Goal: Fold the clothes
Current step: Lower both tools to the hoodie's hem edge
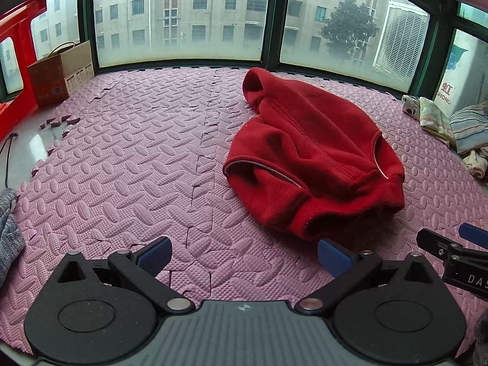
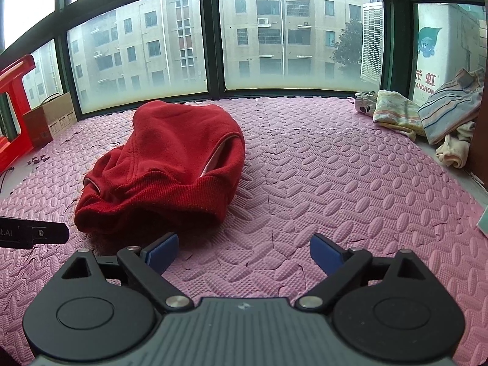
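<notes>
Left wrist view: the left claw (image 1: 244, 256) stands wide apart with nothing between its blue pads, hovering over the pink mat (image 1: 128, 158). The red hoodie (image 1: 308, 158) lies rumpled on the mat just beyond the claw's right pad, its ribbed hem nearest the camera and its hood toward the window (image 1: 180, 18). A cardboard box (image 1: 61, 73) sits far left of the hoodie, beside a red chair (image 1: 18, 61). A pile of clothes (image 1: 448, 125) lies far right of the hoodie. Part of the right claw (image 1: 457, 253) shows near the hoodie's right hem corner.

Right wrist view: the right claw (image 2: 244, 254) is also apart and empty, its left pad just short of the hoodie (image 2: 170, 158) hem. The clothes pile (image 2: 427, 116) lies well to the hoodie's right, the box (image 2: 50, 119) to its left.

By my reading, the hoodie is not yet folded or even flattened; the step in hand is the approach to it. The next move calls for each claw to close on a hem corner, then to pull the garment flat before any fold.
</notes>
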`<state>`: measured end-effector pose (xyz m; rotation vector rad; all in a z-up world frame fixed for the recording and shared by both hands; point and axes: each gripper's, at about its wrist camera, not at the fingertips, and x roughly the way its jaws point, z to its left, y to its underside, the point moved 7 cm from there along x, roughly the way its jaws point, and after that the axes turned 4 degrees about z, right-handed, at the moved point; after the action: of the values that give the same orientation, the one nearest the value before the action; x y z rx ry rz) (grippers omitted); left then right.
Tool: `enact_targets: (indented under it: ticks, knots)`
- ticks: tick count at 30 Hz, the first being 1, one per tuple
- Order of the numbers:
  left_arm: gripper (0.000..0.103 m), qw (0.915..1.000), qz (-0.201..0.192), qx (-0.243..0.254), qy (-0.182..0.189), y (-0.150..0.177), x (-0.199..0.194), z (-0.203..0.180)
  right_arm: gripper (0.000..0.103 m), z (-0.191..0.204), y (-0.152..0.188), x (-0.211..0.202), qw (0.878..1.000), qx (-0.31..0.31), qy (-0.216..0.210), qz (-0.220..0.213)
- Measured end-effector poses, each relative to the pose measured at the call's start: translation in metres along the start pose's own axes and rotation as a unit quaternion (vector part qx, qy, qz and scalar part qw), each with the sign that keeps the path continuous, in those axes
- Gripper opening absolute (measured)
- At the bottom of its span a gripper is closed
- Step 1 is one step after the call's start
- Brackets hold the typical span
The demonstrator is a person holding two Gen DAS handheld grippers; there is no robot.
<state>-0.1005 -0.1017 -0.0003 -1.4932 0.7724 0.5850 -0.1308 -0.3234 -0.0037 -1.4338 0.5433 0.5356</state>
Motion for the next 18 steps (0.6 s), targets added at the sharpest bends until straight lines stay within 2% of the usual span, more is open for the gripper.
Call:
enact_targets:
  ticks: [9,18]
  knots:
    - [0.103,0.9999,0.005,0.002,-0.01,0.0051,-0.0024,-0.0023,0.095,0.0044,0.0015,-0.0063,1.0,-0.004,-0.005,-0.002]
    - [0.103,0.9999,0.012,0.001,-0.006,0.0081,-0.0012,-0.005,0.095,0.0072,0.0032,-0.0062,1.0,-0.009,-0.009,0.005]
